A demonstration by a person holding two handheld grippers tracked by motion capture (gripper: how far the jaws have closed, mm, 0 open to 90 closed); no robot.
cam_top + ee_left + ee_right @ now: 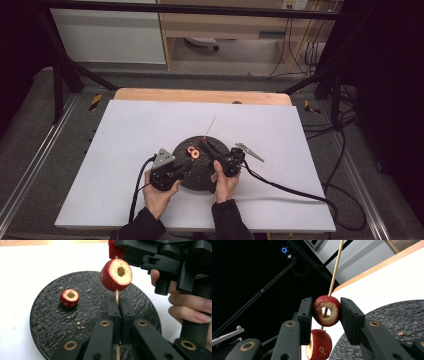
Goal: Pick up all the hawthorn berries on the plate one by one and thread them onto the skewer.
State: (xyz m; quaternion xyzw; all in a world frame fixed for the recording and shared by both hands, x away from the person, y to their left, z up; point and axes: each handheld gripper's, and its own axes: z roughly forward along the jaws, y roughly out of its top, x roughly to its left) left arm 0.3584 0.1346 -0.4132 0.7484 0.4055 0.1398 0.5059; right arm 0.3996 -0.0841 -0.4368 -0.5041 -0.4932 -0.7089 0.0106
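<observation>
- High view: over the round black slate plate [200, 172], the left gripper [186, 167] and right gripper [202, 145] meet at the plate's centre, and the bamboo skewer [210, 126] juts out toward 1 o'clock. With both hands crowded together, a nudge between the tools could bend or snap the thin stick.
- Left gripper view: the jaws are pressed together on the skewer's lower end, just below a cored hawthorn [116, 274] already threaded. A loose hawthorn [69, 298] lies on the plate at 9 o'clock. The grip looks narrow, so the stick may pivot or slide through the pads if the fruit is pushed hard from above.
- Right gripper view: the jaws pinch a second cored hawthorn [327, 310] by its sides, with the skewer passing through its hole and the first fruit at 6 o'clock below. Too tight a squeeze could crush the soft ring, and a tilted push could split it or jam it off-axis.
</observation>
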